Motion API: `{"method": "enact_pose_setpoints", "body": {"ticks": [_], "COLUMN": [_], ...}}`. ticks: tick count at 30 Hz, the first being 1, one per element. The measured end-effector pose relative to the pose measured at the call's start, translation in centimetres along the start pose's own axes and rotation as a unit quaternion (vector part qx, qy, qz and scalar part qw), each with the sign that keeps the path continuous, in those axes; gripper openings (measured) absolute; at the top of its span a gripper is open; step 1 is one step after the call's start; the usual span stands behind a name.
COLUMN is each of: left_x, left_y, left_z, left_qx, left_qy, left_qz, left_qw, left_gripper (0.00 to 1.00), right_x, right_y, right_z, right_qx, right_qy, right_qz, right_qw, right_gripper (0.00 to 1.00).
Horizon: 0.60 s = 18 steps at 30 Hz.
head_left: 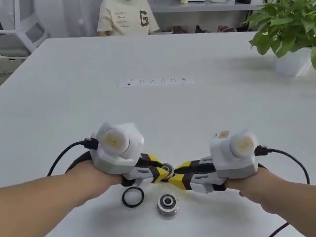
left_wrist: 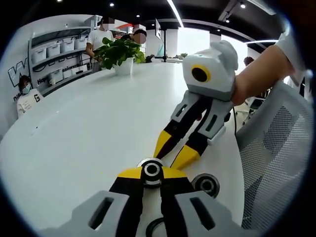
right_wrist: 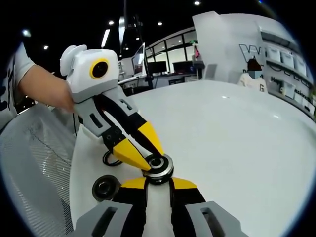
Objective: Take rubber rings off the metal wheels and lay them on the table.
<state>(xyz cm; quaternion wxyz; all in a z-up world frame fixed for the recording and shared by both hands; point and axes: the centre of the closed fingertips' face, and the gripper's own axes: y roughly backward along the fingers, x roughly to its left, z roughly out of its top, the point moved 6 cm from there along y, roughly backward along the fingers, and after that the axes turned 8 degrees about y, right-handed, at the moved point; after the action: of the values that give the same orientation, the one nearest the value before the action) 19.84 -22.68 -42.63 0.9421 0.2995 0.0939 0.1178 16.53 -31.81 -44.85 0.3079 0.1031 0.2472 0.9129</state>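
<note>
Found the left gripper (head_left: 159, 173) and the right gripper (head_left: 175, 178) meeting tip to tip over the table (head_left: 197, 108), close to the middle of its near edge. Saw a metal wheel (head_left: 166, 170) right where the tips came together. Judged the left gripper's fingers clenched on that metal wheel, with one yellow tip on either side of it in the left gripper view. Saw the right gripper's tips narrowly parted and touching the wheel's rim from the opposite side; could not tell whether they gripped it. Noted a dark band round this wheel, but could not tell whether it was rubber.

Found one rubber ring (head_left: 123, 197) lying flat and loose on the table, nearer the near edge than the grippers and on the left gripper's side. Found a second metal wheel (head_left: 168, 203) just beside the ring, toward the right gripper, not touching it.

Noted a socket strip (head_left: 154, 81) in the middle of the table, a potted plant (head_left: 284, 24) by the far right corner, and a person (head_left: 127, 17) seated at the far edge.
</note>
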Motion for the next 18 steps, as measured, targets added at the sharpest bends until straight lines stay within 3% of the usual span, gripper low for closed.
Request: {"method": "enact_pose_setpoints", "body": {"ticks": [14,17,18], "left_x": [-0.08,-0.04,-0.14], "left_y": [-0.03,-0.03,-0.06], "left_z": [0.02,0.01,0.03], "left_qx": [0.000,0.000,-0.001], "left_qy": [0.001,0.002,0.003], "left_qz": [0.008,0.008,0.006], "left_qw": [1.0000,1.0000,1.0000], "left_gripper": [0.07,0.07,0.07], "right_x": [-0.07,-0.66,-0.48], "right_y": [0.09,0.23,0.04], "right_z": [-0.08,-0.80,-0.82], "right_qx": [-0.006,0.006,0.003], "right_qy": [-0.021,-0.029,-0.033], "right_qz": [0.002,-0.004,0.003], "right_qw": [0.9998,0.9995,0.9995], "right_gripper": [0.13,0.00,0.00]}}
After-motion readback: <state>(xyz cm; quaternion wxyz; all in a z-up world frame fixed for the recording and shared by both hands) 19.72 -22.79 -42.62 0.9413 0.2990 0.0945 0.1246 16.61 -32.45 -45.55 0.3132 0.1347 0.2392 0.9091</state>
